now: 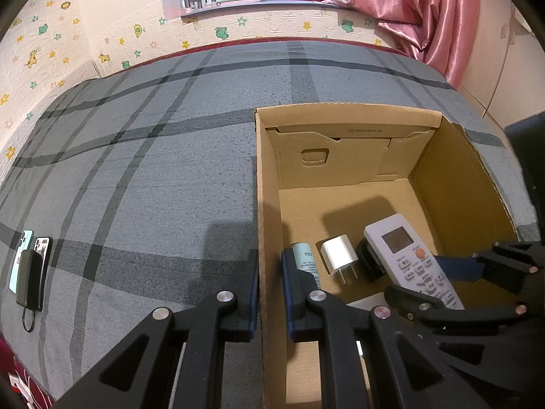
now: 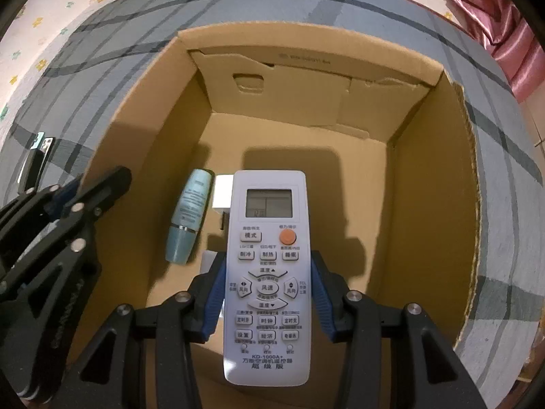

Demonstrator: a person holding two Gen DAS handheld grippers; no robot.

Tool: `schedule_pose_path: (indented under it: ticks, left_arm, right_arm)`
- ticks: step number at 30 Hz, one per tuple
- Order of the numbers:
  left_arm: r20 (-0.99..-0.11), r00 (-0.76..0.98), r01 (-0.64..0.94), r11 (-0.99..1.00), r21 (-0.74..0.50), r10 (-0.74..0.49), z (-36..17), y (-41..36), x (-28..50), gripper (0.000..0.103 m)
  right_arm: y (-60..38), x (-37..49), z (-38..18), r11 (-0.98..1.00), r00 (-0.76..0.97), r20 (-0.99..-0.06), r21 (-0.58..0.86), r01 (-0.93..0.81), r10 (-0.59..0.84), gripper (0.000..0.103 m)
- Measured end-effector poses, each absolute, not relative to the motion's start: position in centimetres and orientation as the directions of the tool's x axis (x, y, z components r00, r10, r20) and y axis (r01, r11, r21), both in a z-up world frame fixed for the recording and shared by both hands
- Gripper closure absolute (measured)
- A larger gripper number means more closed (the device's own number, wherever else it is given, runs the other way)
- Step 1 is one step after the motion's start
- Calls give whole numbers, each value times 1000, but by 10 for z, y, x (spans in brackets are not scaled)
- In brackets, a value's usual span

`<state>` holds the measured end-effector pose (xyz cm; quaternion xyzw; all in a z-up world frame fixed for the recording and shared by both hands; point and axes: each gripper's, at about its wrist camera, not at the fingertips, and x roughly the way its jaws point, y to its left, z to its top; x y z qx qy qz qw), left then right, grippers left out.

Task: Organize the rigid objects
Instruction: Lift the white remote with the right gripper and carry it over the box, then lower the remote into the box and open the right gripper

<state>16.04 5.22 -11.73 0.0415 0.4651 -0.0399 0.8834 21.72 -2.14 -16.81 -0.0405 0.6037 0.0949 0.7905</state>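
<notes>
An open cardboard box (image 1: 340, 110) sits on a grey plaid bed cover. My left gripper (image 1: 270, 266) is shut on the box's left wall, one finger outside and one inside. My right gripper (image 2: 269, 289) is shut on a white air-conditioner remote (image 2: 269, 238) and holds it tilted steeply down inside the box, above the floor. In the left wrist view the remote (image 1: 408, 259) and the right gripper (image 1: 432, 279) show at the lower right. On the box floor lie a light blue tube (image 2: 190, 211), a white plug charger (image 1: 339, 254) and a black object (image 1: 369, 260), partly hidden under the remote.
Two phones and a black power bank (image 1: 30, 272) with a cable lie at the bed's left edge. A pink curtain (image 1: 425, 10) hangs at the back right, below a window. The far half of the box floor (image 2: 306, 136) is bare cardboard.
</notes>
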Motion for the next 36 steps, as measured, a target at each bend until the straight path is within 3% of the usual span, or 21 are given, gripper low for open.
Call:
schedule_pose_path:
  ticks: [18, 26, 36]
  left_arm:
    - [-824, 565, 111, 993, 47, -24, -118, 51, 161, 90]
    - [-823, 568, 109, 993, 47, -23, -117, 50, 159, 90]
    - [-824, 566, 105, 994, 35, -31, -117, 53, 159, 90]
  right_arm:
    - [-21, 219, -169, 978, 271, -955, 68, -198, 121, 52]
    - [-21, 215, -160, 979, 306, -944, 64, -193, 122, 29]
    - [-25, 205, -141, 978, 347, -929, 58, -199, 126, 28]
